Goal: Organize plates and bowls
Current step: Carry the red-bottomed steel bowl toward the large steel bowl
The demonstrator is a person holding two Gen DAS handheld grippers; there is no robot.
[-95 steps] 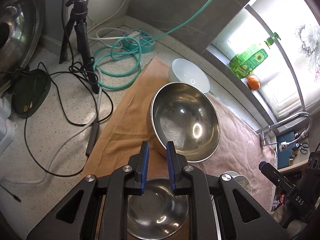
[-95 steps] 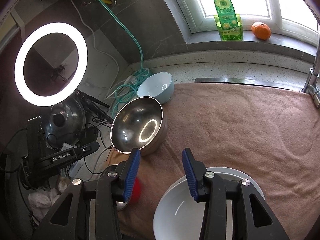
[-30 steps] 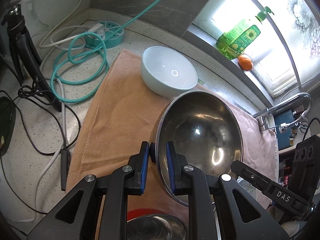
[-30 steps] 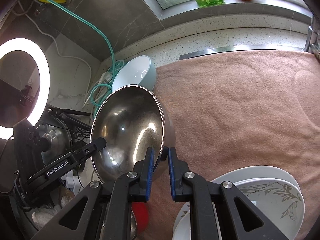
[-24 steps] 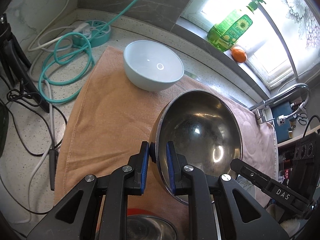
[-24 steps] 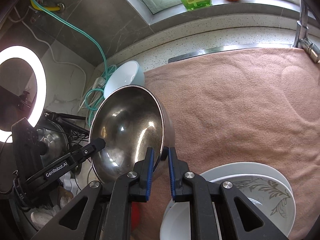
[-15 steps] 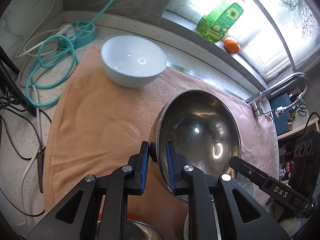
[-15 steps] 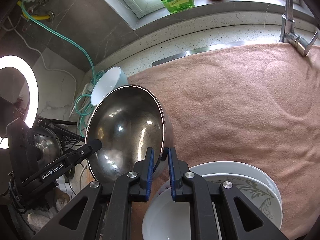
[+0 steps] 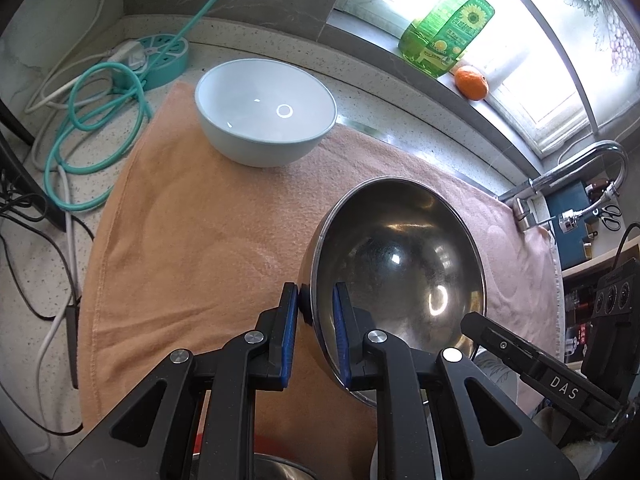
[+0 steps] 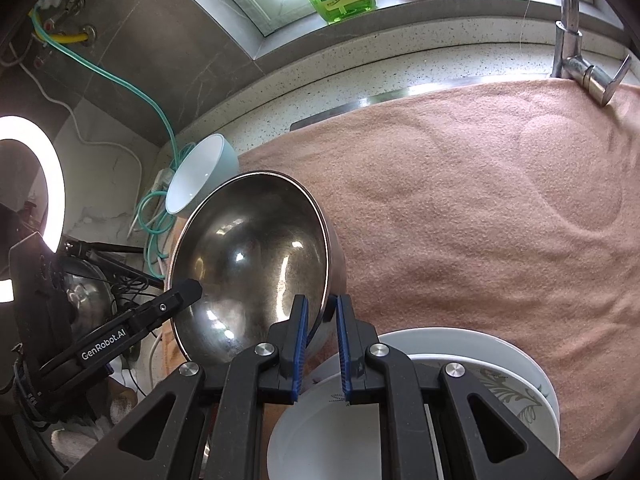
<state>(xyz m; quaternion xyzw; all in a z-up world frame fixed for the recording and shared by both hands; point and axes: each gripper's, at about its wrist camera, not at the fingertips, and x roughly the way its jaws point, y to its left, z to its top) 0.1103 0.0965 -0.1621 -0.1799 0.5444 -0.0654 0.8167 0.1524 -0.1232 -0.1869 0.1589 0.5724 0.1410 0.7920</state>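
Both grippers hold one large steel bowl (image 9: 400, 264) above the pink towel (image 9: 192, 232). My left gripper (image 9: 316, 312) is shut on its left rim. My right gripper (image 10: 320, 316) is shut on its right rim; the bowl (image 10: 248, 264) tilts toward the camera there. A pale blue bowl (image 9: 266, 116) stands on the towel's far left corner, also in the right wrist view (image 10: 200, 174). A stack of white plates (image 10: 516, 364) with a white bowl (image 10: 328, 436) lies under my right gripper. A small steel bowl (image 9: 276, 470) on something red lies under my left gripper.
A green soap bottle (image 9: 448, 32) and an orange (image 9: 472, 82) sit on the window sill. A faucet (image 10: 576, 52) stands at the towel's far right. Teal hose (image 9: 92, 120), cables and a power strip lie left of the towel. A ring light (image 10: 36, 208) glows at left.
Both grippers closed on the steel bowl's rim, lifted it and carried it rightward over the towel. The blue bowl has stayed in place.
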